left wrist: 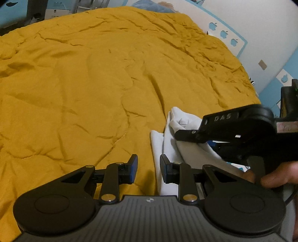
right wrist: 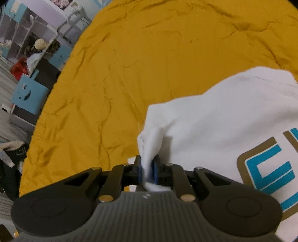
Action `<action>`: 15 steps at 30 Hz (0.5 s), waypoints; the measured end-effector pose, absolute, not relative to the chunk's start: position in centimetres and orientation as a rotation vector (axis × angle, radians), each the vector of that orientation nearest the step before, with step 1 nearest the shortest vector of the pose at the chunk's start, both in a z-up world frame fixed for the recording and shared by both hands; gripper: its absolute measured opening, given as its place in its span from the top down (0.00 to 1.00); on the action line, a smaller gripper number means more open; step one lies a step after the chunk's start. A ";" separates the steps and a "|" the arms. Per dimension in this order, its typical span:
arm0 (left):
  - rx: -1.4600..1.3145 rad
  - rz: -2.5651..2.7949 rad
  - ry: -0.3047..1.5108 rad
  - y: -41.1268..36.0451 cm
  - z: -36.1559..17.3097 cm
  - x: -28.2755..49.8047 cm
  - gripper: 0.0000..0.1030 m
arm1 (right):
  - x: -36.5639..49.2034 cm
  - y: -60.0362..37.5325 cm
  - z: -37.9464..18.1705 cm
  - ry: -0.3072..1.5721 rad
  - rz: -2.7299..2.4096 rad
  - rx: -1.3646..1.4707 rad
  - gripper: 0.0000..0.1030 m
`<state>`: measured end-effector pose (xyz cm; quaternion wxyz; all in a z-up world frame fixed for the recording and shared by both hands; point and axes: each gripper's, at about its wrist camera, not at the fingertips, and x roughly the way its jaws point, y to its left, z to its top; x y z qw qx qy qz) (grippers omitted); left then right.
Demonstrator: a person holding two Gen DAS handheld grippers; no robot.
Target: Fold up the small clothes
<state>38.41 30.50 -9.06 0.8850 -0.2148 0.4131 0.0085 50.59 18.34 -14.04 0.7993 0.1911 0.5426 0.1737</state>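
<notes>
A small white garment (right wrist: 214,119) with a blue and gold print lies on the mustard-yellow bedspread (right wrist: 149,55). My right gripper (right wrist: 148,170) is shut on a bunched edge of it and holds that edge up. In the left wrist view the same garment (left wrist: 171,147) shows as a white fold to the right, with the right gripper (left wrist: 188,135) over it. My left gripper (left wrist: 149,168) is open and empty, just above the bedspread (left wrist: 93,83) at the garment's left edge.
The bed's left edge (right wrist: 46,104) drops to a floor with shelves and a blue box (right wrist: 28,93). A white and blue wall (left wrist: 251,37) runs along the bed's far right side. A blue pillow (left wrist: 149,5) lies at the far end.
</notes>
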 end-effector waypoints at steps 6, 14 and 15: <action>-0.450 0.032 0.842 30.5 -6.8 35.9 0.71 | 48.5 18.2 -10.2 1.137 0.468 0.437 0.78; -0.576 -0.021 0.777 30.7 -3.7 30.7 0.71 | 40.6 11.3 -3.3 0.983 0.597 0.455 0.69; -0.598 -0.030 0.775 30.7 -3.7 30.2 0.70 | 39.5 10.1 -2.8 0.959 0.590 0.439 0.68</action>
